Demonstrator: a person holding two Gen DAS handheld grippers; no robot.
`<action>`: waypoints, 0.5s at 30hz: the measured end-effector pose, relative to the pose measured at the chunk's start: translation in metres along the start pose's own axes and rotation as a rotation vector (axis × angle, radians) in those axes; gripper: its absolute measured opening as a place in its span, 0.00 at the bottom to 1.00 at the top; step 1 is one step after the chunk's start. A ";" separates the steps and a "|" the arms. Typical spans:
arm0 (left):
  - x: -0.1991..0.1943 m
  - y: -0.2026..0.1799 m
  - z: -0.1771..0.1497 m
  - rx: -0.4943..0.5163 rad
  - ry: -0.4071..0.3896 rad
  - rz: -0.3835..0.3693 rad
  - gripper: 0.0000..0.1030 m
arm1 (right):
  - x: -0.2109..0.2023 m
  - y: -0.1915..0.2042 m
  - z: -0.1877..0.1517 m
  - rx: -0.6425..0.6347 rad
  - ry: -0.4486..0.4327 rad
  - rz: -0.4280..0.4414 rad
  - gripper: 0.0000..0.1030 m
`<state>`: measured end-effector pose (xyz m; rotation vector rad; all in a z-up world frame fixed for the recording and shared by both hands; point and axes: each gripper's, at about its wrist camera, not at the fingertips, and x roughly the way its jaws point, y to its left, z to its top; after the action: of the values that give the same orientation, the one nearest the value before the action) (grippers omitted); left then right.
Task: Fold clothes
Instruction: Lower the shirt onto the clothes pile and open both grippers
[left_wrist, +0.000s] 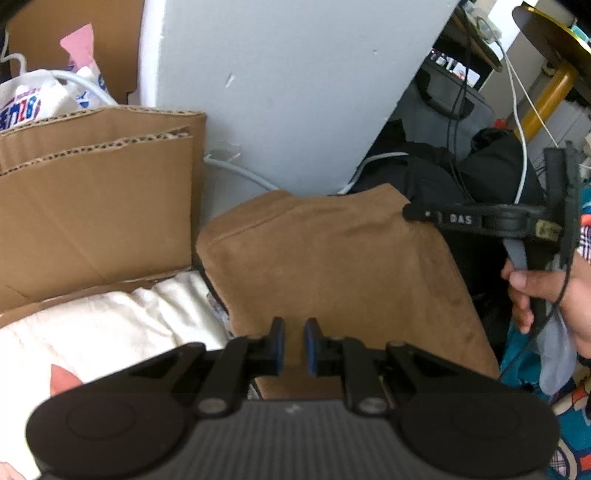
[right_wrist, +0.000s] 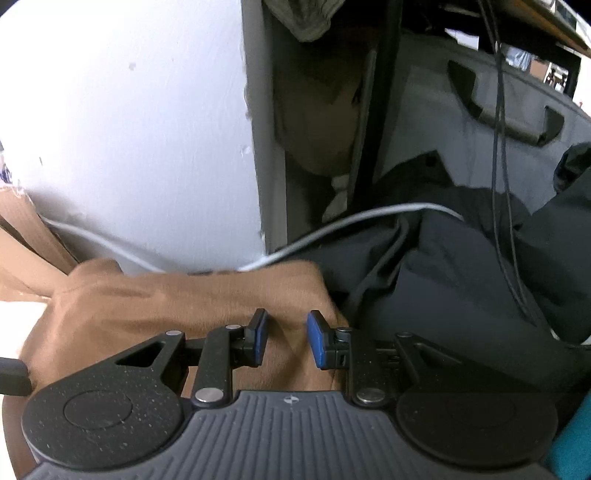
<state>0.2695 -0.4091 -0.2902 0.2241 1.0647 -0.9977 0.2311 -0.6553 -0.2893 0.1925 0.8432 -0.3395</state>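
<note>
The folded tan garment (left_wrist: 332, 266) lies beside the flattened cardboard (left_wrist: 96, 206), directly under both grippers, the right gripper (right_wrist: 287, 339) with its jaws parted and empty over the far right corner, the left gripper (left_wrist: 294, 345) narrowly parted, pinching nothing, above the near edge.

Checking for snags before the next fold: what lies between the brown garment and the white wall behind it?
A white cable runs along the wall's foot just behind the brown garment; the right wrist view shows it.
</note>
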 end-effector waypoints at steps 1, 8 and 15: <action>-0.002 0.000 0.000 -0.003 -0.005 0.001 0.12 | -0.005 0.003 -0.002 -0.017 -0.008 0.011 0.29; -0.010 -0.003 -0.001 -0.041 -0.025 -0.008 0.12 | -0.039 0.017 -0.026 -0.097 -0.030 0.056 0.29; -0.013 -0.016 -0.013 -0.041 -0.027 -0.074 0.12 | -0.062 0.026 -0.063 -0.138 -0.036 0.051 0.29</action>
<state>0.2472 -0.4025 -0.2815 0.1383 1.0739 -1.0417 0.1587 -0.5984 -0.2827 0.0788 0.8212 -0.2357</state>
